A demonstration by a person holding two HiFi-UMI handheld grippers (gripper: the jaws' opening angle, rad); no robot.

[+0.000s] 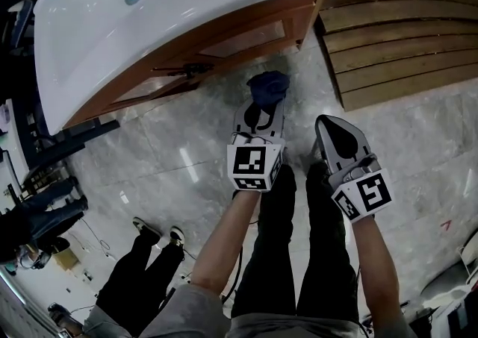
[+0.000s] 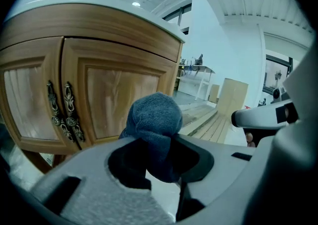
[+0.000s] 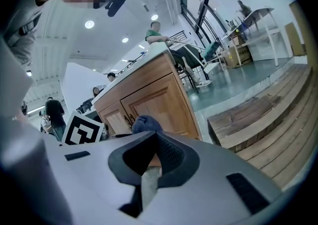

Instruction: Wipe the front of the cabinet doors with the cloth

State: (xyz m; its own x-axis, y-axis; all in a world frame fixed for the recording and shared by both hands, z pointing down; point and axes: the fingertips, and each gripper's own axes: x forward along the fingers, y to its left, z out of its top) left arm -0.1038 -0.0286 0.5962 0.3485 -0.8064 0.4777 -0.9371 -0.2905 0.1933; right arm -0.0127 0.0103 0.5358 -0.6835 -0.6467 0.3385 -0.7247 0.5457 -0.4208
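Observation:
The wooden cabinet [image 1: 246, 39] stands under a white sink and has two panelled doors [image 2: 119, 95] with ornate dark handles [image 2: 62, 112] where they meet. My left gripper [image 1: 263, 109] is shut on a bunched dark blue cloth [image 1: 269, 86], held a little in front of the right door and apart from it. In the left gripper view the cloth [image 2: 151, 119] bulges up from between the jaws. My right gripper [image 1: 330, 126] hangs further right, shut and empty, over the floor. In the right gripper view the cloth [image 3: 145, 122] and the cabinet [image 3: 154, 105] show beyond it.
The white sink basin [image 1: 149, 8] overhangs the cabinet. Wooden plank steps [image 1: 403, 38] lie to the cabinet's right. Another person's legs [image 1: 142, 269] stand at the lower left on the marble floor. A black rack [image 1: 45, 172] is at the left edge.

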